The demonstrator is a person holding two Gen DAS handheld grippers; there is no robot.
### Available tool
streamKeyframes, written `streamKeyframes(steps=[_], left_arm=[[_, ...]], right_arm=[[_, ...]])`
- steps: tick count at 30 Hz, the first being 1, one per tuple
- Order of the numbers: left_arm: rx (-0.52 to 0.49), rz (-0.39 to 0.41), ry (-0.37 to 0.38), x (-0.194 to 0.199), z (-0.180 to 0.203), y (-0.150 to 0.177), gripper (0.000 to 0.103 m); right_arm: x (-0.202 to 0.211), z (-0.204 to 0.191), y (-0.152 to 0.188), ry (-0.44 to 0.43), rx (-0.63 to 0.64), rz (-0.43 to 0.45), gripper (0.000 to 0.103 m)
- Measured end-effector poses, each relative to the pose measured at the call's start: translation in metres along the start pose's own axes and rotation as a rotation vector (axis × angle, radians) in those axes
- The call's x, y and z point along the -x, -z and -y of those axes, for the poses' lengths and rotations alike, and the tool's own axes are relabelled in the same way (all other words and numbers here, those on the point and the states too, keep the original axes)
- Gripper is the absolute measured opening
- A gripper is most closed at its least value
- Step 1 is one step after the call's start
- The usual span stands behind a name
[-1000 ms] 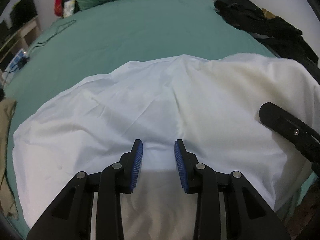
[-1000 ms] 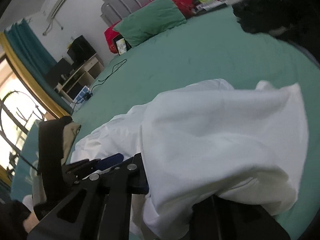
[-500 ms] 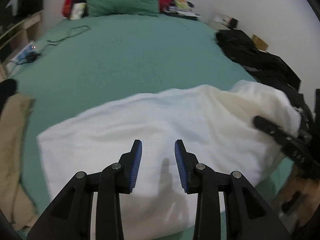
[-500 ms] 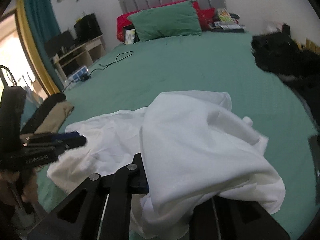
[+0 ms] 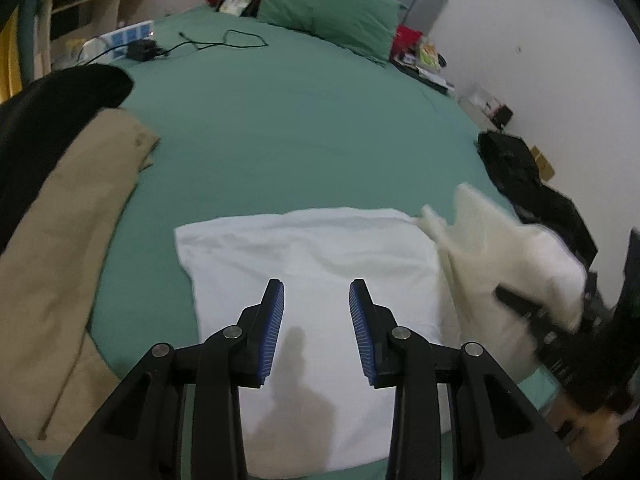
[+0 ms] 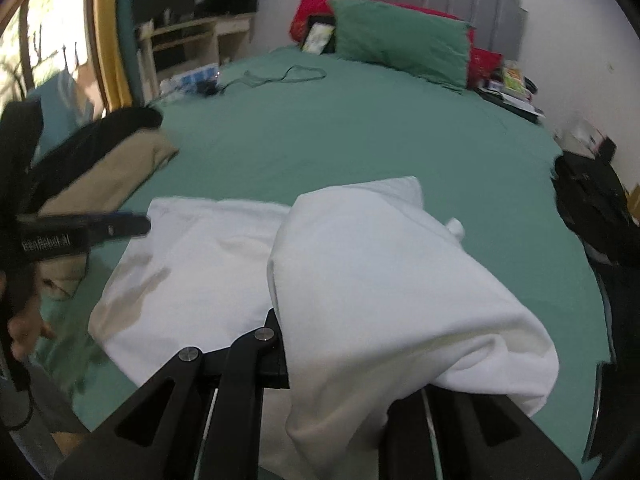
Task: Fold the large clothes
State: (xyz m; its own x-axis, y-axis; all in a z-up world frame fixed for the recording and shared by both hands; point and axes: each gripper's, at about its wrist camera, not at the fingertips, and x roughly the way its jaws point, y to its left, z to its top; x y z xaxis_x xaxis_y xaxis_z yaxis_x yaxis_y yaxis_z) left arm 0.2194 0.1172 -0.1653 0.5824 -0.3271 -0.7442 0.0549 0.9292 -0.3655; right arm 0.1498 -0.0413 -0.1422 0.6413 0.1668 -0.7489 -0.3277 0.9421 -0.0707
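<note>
A large white garment [image 5: 312, 256] lies partly folded on the green bed [image 5: 280, 120]. My left gripper [image 5: 316, 304] is open and empty, hovering above the garment's near part. My right gripper [image 6: 336, 344] is shut on the white garment [image 6: 380, 272]; a raised fold drapes over its fingers and hides the tips. In the left wrist view the right gripper [image 5: 532, 312] shows blurred at the right, carrying the lifted fold [image 5: 500, 240]. In the right wrist view the left gripper [image 6: 88, 228] shows at the left edge.
A tan garment [image 5: 68, 248] with a black one [image 5: 52, 108] lies at the bed's left. Black clothes [image 5: 528, 184] are piled at the right edge. A green pillow [image 5: 328, 8], a cable [image 5: 216, 42] and a power strip [image 5: 124, 38] are at the far end.
Both grippers have pulled back and up from the garment. The left stays open and has swung its view left. The right has lifted its fold higher, still clamped on it.
</note>
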Motion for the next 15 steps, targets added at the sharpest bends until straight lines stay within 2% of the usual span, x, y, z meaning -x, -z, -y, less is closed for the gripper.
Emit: streamKeyframes(steps=[4, 5, 7, 9, 11, 12, 15], left_arm=[[0.024, 0.001, -0.002, 0.007, -0.017, -0.006, 0.035], [0.022, -0.009, -0.014, 0.007, -0.022, -0.007, 0.035], [0.024, -0.028, -0.032, 0.008, -0.029, -0.009, 0.035], [0.037, -0.045, -0.042, 0.009, -0.038, -0.012, 0.035], [0.052, -0.04, -0.037, 0.013, -0.047, -0.016, 0.035], [0.057, -0.036, -0.037, 0.014, -0.051, -0.017, 0.035], [0.084, -0.038, -0.04, 0.017, -0.065, -0.022, 0.035]], right_arm=[[-0.018, -0.035, -0.001, 0.003, 0.083, -0.066, 0.019], [-0.023, -0.044, 0.0, 0.002, 0.109, -0.085, 0.023], [-0.03, -0.064, 0.003, -0.029, 0.18, -0.123, 0.036], [-0.032, -0.085, 0.006, -0.058, 0.257, -0.134, 0.063], [-0.03, -0.109, 0.008, -0.099, 0.355, -0.129, 0.075], [-0.029, -0.12, 0.01, -0.115, 0.408, -0.121, 0.079], [-0.032, -0.149, 0.016, -0.129, 0.525, -0.121, 0.08]])
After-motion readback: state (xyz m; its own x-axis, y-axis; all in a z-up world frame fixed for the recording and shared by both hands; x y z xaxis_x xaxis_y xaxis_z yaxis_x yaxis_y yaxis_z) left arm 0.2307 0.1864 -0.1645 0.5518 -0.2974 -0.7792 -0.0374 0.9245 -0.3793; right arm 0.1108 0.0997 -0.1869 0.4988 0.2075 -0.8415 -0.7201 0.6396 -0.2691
